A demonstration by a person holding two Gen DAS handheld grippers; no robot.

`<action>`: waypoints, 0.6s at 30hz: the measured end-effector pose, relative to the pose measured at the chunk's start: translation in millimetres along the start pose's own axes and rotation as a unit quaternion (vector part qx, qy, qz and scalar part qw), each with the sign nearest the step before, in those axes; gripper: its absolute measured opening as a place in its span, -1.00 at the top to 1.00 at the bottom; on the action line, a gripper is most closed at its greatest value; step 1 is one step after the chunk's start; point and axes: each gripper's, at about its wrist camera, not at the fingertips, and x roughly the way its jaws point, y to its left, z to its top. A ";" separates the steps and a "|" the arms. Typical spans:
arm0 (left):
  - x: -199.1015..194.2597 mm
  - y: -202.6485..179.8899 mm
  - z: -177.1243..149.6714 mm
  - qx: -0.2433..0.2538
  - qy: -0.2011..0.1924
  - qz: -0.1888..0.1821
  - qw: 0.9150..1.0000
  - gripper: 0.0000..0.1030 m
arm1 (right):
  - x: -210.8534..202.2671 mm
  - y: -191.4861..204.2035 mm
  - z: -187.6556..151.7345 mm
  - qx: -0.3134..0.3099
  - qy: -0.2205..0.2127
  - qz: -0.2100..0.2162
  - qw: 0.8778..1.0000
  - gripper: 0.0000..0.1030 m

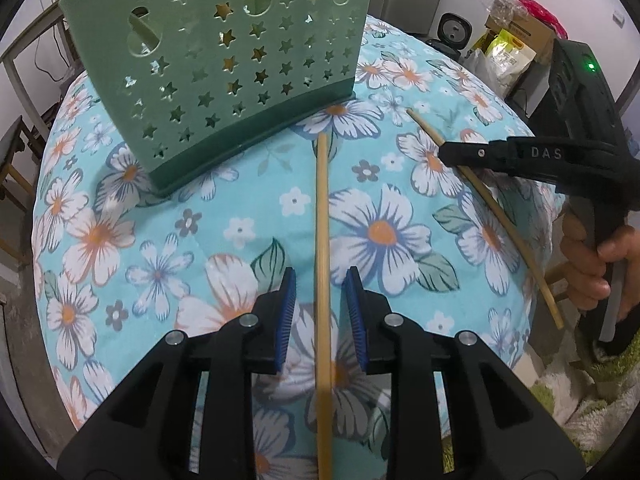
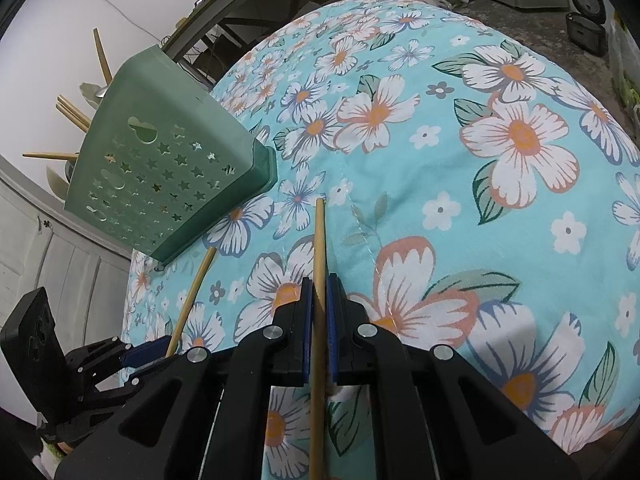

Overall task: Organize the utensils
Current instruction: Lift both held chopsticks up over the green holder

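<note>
Two wooden chopsticks lie on the floral tablecloth. In the left wrist view one chopstick (image 1: 322,264) runs straight between the blue pads of my left gripper (image 1: 321,280), which is open around it with a gap on each side. My right gripper (image 2: 319,284) is shut on the other chopstick (image 2: 319,240); it also shows in the left wrist view (image 1: 492,208) at the right, under the right gripper's black finger (image 1: 472,154). A green utensil holder (image 1: 224,60) with star cut-outs stands behind; in the right wrist view the holder (image 2: 160,176) holds several chopsticks and spoons.
The round table (image 2: 480,140) is covered by a turquoise flowered cloth. Bags and boxes (image 1: 516,40) sit beyond the table's far right edge. A chair frame (image 1: 20,128) stands at the left. The left gripper (image 2: 140,354) shows low left in the right wrist view.
</note>
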 end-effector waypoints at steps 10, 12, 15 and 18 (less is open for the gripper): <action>6.0 0.9 7.5 -0.003 -0.006 0.001 1.000 0.53 | 0.7 0.0 0.4 0.001 0.000 0.001 1.000 0.87; 6.9 0.7 9.3 -0.002 -0.007 0.002 1.000 0.53 | 1.6 0.2 0.3 0.001 0.000 0.002 1.000 0.87; 8.6 1.0 12.8 -0.001 -0.008 0.003 1.000 0.53 | 2.3 -0.2 1.5 0.003 0.001 0.004 1.000 0.87; 11.6 0.9 18.2 0.000 -0.008 0.004 1.000 0.53 | 3.1 -0.6 1.9 0.003 0.001 0.006 1.000 0.87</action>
